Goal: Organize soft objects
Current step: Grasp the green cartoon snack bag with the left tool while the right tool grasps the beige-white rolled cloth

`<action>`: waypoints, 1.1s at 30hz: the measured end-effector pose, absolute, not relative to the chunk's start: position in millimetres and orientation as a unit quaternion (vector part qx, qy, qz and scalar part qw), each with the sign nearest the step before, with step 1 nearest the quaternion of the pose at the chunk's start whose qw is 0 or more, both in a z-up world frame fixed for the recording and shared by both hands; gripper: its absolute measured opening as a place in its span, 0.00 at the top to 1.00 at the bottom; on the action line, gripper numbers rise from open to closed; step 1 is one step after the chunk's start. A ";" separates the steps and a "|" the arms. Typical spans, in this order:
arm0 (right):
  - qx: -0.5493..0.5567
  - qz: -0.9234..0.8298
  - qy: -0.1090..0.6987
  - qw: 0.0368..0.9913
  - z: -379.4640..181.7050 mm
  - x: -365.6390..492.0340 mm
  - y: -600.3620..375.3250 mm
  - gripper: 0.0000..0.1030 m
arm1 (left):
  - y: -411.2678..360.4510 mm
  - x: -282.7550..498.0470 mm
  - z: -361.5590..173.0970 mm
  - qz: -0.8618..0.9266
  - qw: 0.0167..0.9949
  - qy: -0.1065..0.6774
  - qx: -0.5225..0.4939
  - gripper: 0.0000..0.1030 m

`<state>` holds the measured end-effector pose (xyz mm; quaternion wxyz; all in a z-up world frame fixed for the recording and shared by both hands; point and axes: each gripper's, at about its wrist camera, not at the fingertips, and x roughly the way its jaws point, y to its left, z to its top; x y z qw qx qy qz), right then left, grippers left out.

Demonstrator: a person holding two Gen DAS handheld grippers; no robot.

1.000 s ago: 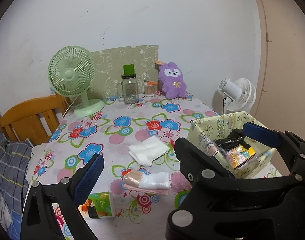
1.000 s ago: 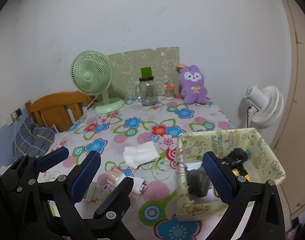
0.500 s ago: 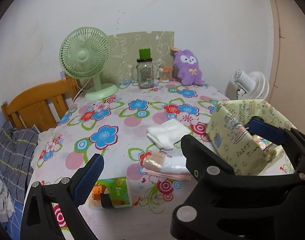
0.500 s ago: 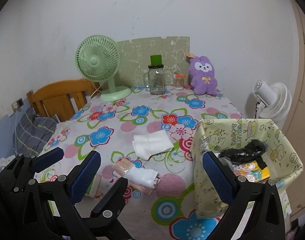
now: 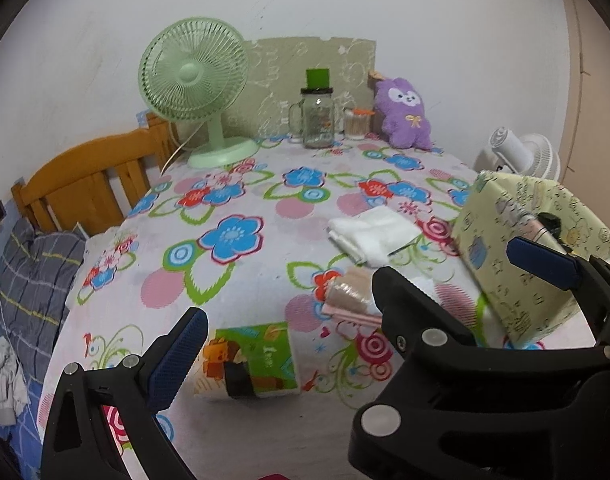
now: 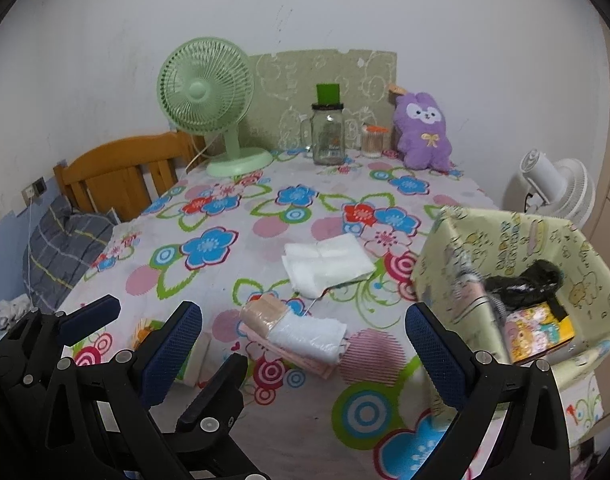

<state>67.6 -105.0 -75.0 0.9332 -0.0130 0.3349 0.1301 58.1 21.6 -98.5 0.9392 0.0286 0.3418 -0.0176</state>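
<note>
With both the left gripper (image 5: pixel 345 300) and right gripper (image 6: pixel 305 334) spread and empty above the table (image 6: pixel 265 224), the box (image 6: pixel 457 256) already holds some things, while the white cloth (image 6: pixel 329 262), rolled bundle (image 6: pixel 293 326) and tissue pack (image 5: pixel 251 360) remain outside.

We note both grippers nearer the table edge than before, tissue pack (image 5: pixel 247 362) now between left fingers, basket (image 6: pixel 457 248) lower right.

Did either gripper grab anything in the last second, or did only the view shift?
Nothing grabbed. Both the left gripper and right gripper stayed open and empty while rising and pulling back. The white cloth, rolled bundle and fabric bin haven't moved.
</note>
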 end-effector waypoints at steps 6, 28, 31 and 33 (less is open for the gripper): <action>-0.016 0.138 0.357 0.924 -94.6 77.9 -94.6 0.00 | 32.8 67.5 -115.9 0.006 0.932 0.362 0.023 0.01; -0.033 0.141 0.387 0.911 -125.0 107.8 -77.3 0.06 | 53.5 95.6 -150.7 0.029 0.907 0.421 -0.014 0.11; -0.031 0.141 0.399 0.906 -129.2 112.0 -77.4 0.10 | 53.6 98.3 -152.6 0.028 0.905 0.424 -0.016 0.18; -0.027 0.140 0.405 0.903 -131.4 113.9 -78.0 0.15 | 51.5 98.7 -152.3 0.023 0.906 0.422 -0.012 0.23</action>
